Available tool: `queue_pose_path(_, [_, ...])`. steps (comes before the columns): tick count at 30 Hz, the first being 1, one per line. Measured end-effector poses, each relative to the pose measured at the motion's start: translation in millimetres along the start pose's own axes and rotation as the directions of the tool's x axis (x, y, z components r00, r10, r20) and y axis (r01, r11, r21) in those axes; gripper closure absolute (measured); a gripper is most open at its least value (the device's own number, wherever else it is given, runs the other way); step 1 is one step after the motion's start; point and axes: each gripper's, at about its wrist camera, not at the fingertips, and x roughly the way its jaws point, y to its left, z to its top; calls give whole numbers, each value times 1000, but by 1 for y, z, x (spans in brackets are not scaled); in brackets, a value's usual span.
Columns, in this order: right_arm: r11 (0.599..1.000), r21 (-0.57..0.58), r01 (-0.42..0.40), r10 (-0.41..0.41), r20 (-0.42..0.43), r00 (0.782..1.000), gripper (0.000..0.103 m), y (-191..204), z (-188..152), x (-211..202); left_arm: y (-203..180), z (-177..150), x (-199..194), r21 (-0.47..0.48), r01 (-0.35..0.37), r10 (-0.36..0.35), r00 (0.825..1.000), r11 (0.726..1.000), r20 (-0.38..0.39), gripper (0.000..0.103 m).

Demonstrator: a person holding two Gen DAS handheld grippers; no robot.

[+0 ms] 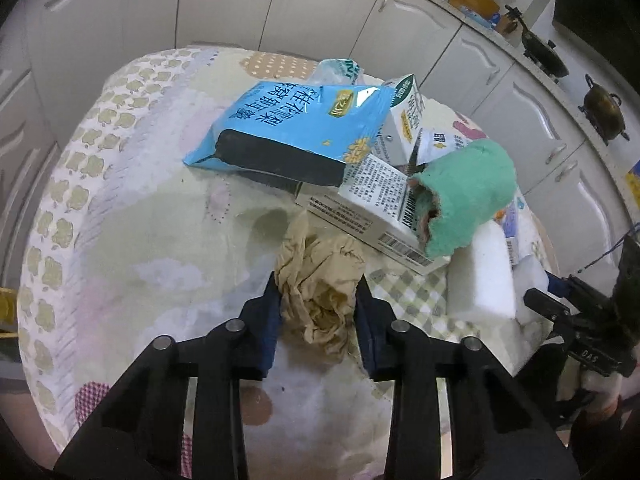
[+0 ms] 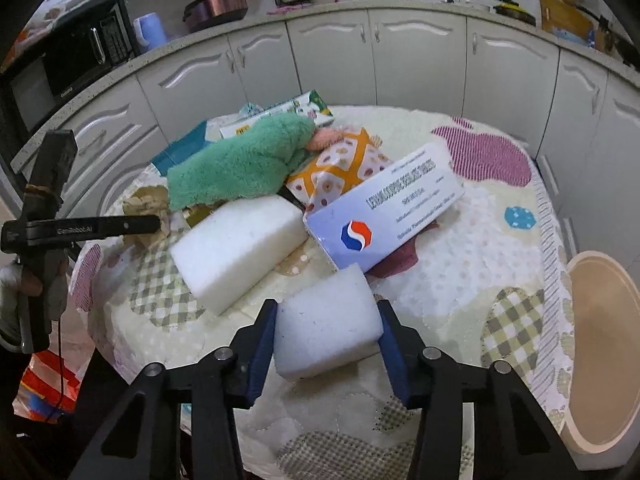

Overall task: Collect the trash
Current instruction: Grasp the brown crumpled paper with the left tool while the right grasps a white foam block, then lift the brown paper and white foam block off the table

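The round table under its quilted patchwork cloth (image 2: 460,240) carries the whole heap, and everything lies ahead of the two tools because the trash has been left in one loose pile near the middle, within reach from the near edge. Farthest ahead of the left gripper (image 1: 319,300), the large blue foil snack bag (image 1: 296,128) leans over flat white printed cartons (image 1: 372,216), propped up by them and not lying flat. To the right of that, the fuzzy green cloth (image 1: 466,196) droops over the cartons' end. Ahead of the right gripper (image 2: 327,326) and slightly right stands the white and lilac medicine box (image 2: 384,220), tilted against an orange patterned pouch (image 2: 340,168). Ahead and left of it rests the long white foam block (image 2: 236,252), flat on the cloth. Off the table edge to its right waits a beige round bin (image 2: 604,360), probably the destination. The right tool's blue pads sit against both sides of a smaller white foam block (image 2: 328,328), set at medium width, apparently clamping it, though real pressure cannot be confirmed. The left tool's fingers bracket the crumpled tan paper wad (image 1: 320,292) closely on both sides, narrow, touching or nearly so; I judge it is gripping the paper.
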Motion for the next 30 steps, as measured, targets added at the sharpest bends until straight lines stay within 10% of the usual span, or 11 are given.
queue_pose_path(30, [998,55,25,-33,135,990,57,-2,8,-50,-100,6,-38,186,54,-80,988,981,131,75])
